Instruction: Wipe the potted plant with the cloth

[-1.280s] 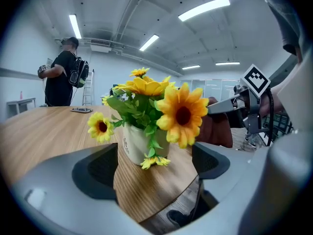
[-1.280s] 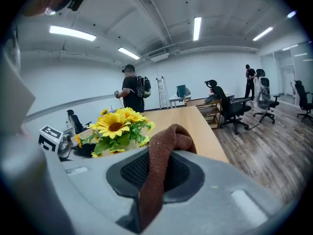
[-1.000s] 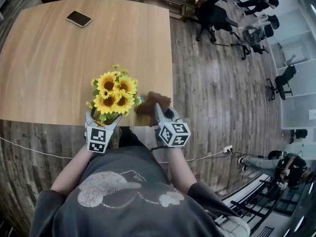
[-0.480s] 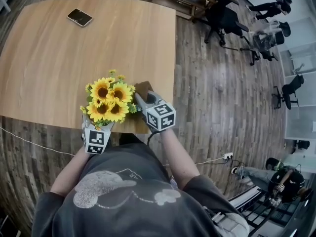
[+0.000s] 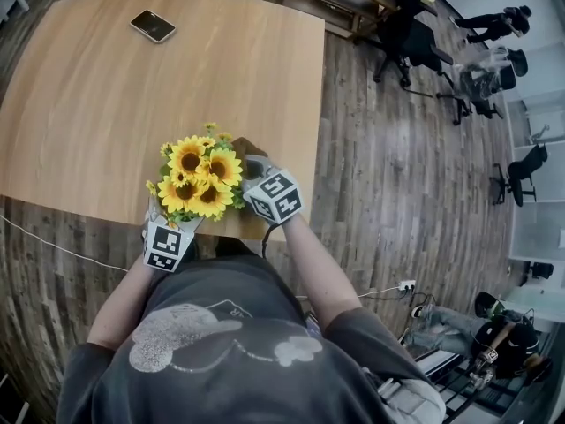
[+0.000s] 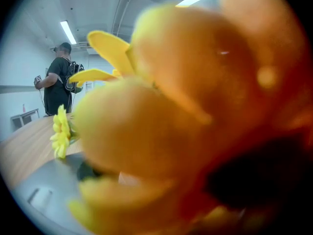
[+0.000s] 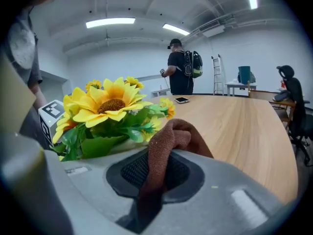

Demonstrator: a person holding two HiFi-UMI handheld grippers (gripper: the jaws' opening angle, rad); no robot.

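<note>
Head view puts us early in the wipe, we judge: our right gripper (image 5: pixel 253 164) pinches the brown cloth (image 7: pixel 168 146) just beside the sunflower plant (image 5: pixel 201 173) at the wooden table's (image 5: pixel 88 104) near edge, the left gripper's (image 5: pixel 168 223) just-narrowing jaws hide behind petals, their hold untellable, office chairs (image 5: pixel 415 34) beyond.

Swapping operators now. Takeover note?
Left gripper: low at the plant, under its flowers. Its jaws have just been closing, and the flowers hide what's between them.
Right gripper: shut on the cloth, close beside the flowers.
Plant: near edge of the table.
Done: cloth in hand, at the plant.
Left: wiping. How much is wiped is unclear.
</note>
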